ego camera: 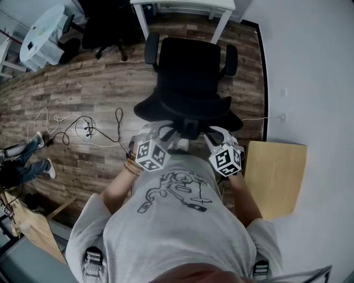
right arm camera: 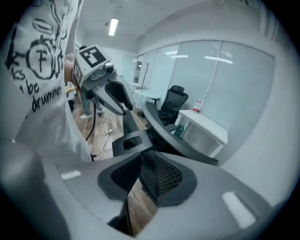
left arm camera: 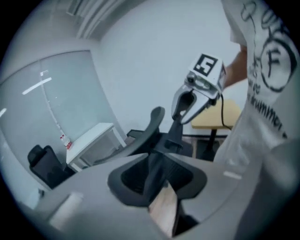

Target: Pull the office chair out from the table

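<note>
Now the left gripper (ego camera: pixel 160 131) sits pinched narrow on the left end of the chair's (ego camera: pixel 188 72) backrest top, while the right gripper (ego camera: pixel 217 135) nips the right end likewise. That two-ended hold looks meant to roll it back straight. The chair stands on the floor (ego camera: pixel 83 83), close before the table's (ego camera: pixel 182 4) near edge.

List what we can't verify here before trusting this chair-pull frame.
Chair base and wheels: head view, under the seat and chair back.
Pad contact: gripper views, chair back's edge stands between the jaws of left gripper and right gripper; dark on dark, press unclear.
Table: head view, top edge cuts it off.
</note>
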